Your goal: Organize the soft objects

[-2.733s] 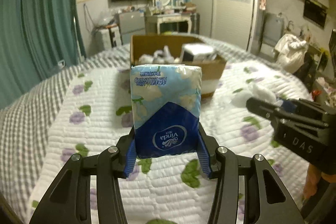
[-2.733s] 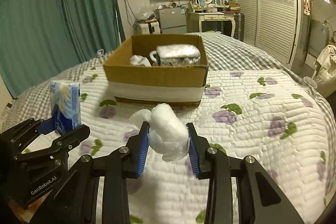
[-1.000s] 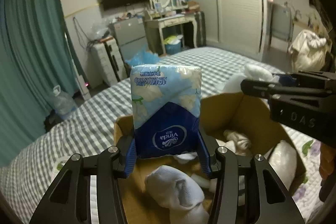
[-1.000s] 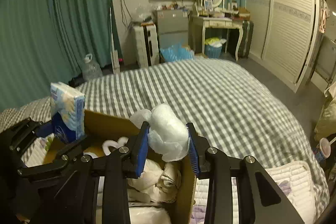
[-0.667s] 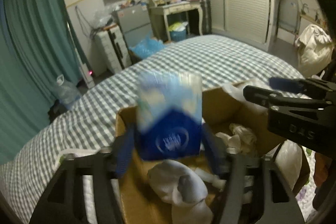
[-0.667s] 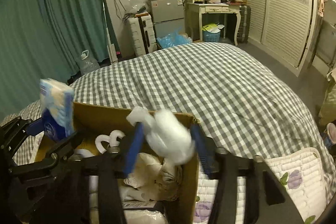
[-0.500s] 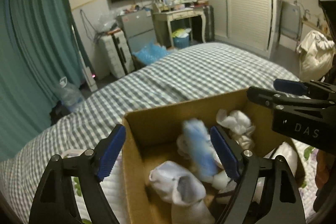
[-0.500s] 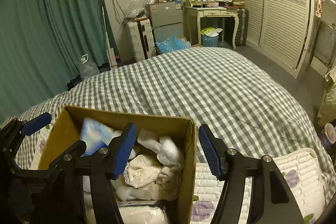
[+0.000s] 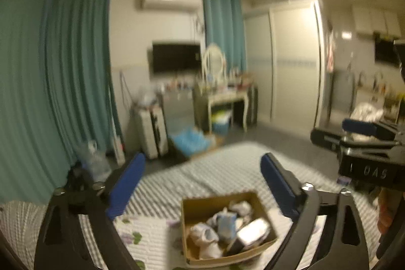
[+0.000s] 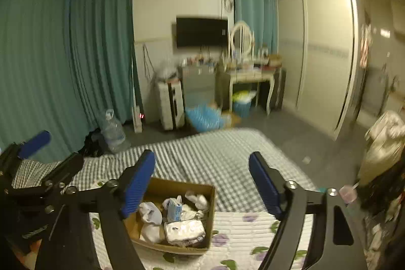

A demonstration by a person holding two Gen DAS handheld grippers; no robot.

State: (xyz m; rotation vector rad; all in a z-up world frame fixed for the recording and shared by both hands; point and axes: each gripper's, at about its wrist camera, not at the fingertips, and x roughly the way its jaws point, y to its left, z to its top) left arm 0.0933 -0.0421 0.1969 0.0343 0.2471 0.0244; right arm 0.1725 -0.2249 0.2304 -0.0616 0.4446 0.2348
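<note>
A dim bedroom with teal curtains (image 10: 76, 55), a wall television (image 10: 201, 32) and a white dressing table (image 10: 249, 72) at the far side lies beyond a bed (image 10: 215, 158) spread with a grey checked cover and, nearer, a white quilt printed with flowers. On the quilt sits an open cardboard box (image 10: 205, 224), and the soft things are in it: the blue tissue pack (image 10: 175, 211) stands near the middle, white rolled socks (image 10: 150, 215) lie to its left, and a pale plastic-wrapped bundle (image 10: 184, 230) lies at the near side. The left gripper (image 9: 200, 191) and the right gripper (image 10: 201, 184) both hang high above the box with their blue pads spread wide and nothing between them. No loose soft item shows on the visible quilt, so the sorting looks finished or nearly so; the quilt nearest the person is hidden behind the tools, so I cannot tell whether anything remains there.
</note>
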